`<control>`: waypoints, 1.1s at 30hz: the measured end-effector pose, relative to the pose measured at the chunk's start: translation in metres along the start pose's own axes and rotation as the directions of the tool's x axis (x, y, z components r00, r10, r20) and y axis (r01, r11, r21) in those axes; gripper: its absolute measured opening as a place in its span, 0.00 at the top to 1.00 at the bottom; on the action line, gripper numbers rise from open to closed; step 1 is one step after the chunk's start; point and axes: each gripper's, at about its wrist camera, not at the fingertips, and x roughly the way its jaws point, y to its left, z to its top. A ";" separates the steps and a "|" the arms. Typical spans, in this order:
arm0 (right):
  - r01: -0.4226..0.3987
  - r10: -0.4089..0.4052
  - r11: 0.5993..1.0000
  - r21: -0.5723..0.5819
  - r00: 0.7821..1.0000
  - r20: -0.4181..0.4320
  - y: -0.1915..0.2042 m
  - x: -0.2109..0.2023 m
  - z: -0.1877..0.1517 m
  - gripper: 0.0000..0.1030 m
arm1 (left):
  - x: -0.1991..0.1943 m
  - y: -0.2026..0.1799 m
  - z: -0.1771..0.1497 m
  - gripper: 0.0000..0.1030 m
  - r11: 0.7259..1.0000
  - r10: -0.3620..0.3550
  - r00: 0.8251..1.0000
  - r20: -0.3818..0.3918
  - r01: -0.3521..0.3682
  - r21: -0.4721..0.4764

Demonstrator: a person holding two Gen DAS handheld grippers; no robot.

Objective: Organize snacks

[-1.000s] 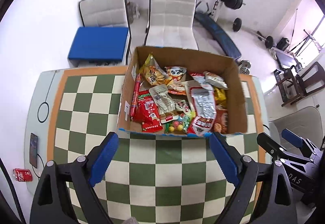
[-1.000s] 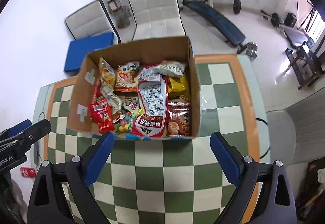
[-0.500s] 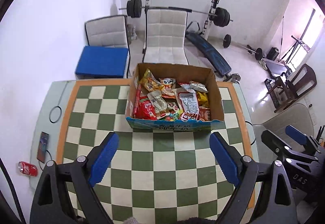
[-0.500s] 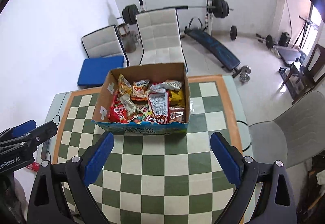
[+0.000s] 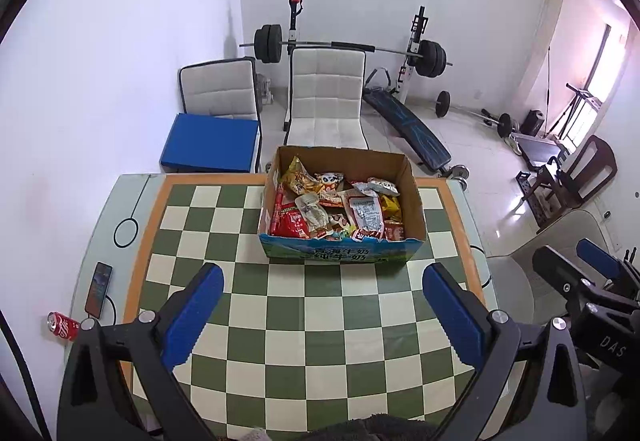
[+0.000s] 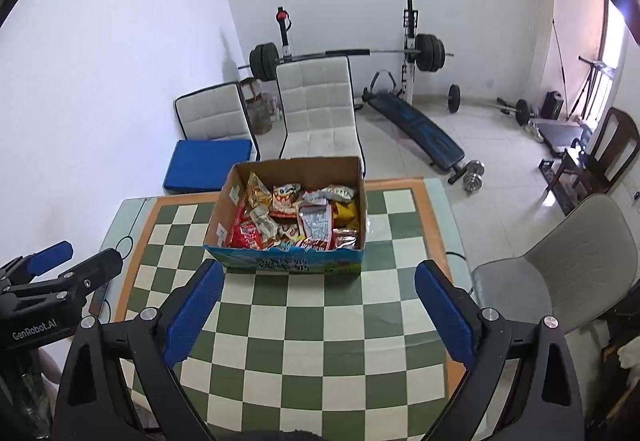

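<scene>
A cardboard box (image 5: 340,253) full of snack packets (image 5: 336,207) stands at the far middle of the checkered table (image 5: 304,317); it also shows in the right wrist view (image 6: 288,263), with its packets (image 6: 296,219). My left gripper (image 5: 322,315) is open and empty, well back from the box above the table's near part. My right gripper (image 6: 316,311) is open and empty too, level with the left one. Each gripper shows at the edge of the other's view.
A phone (image 5: 98,288) lies at the table's left edge and a red can (image 5: 62,325) lies just beyond it. Two white chairs (image 5: 326,97) and a weight bench (image 5: 408,129) stand behind the table. A grey chair (image 6: 560,281) stands at the right.
Both grippers have pulled back and up from the box, which now looks smaller and farther. Both stay open and empty.
</scene>
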 end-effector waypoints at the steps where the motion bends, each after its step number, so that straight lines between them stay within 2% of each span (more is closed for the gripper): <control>1: 0.001 -0.001 1.000 0.001 1.000 0.007 0.000 -0.004 0.000 0.04 | -0.002 0.000 0.000 0.01 1.000 -0.001 1.000 0.005 0.001 -0.001; 12: 0.042 -0.040 0.999 -0.021 0.997 0.059 0.006 -0.018 0.004 0.04 | -0.001 -0.002 0.009 0.00 0.999 0.034 0.998 0.056 -0.034 -0.007; 27: 0.058 -0.057 0.998 -0.015 0.994 0.090 0.004 0.008 0.021 0.03 | 0.007 0.004 0.018 0.00 0.993 0.118 0.990 0.081 -0.116 -0.028; 33: 0.065 -0.064 0.998 -0.010 0.993 0.095 -0.001 0.013 0.025 0.03 | 0.008 0.004 0.019 0.00 0.993 0.115 0.990 0.080 -0.113 -0.030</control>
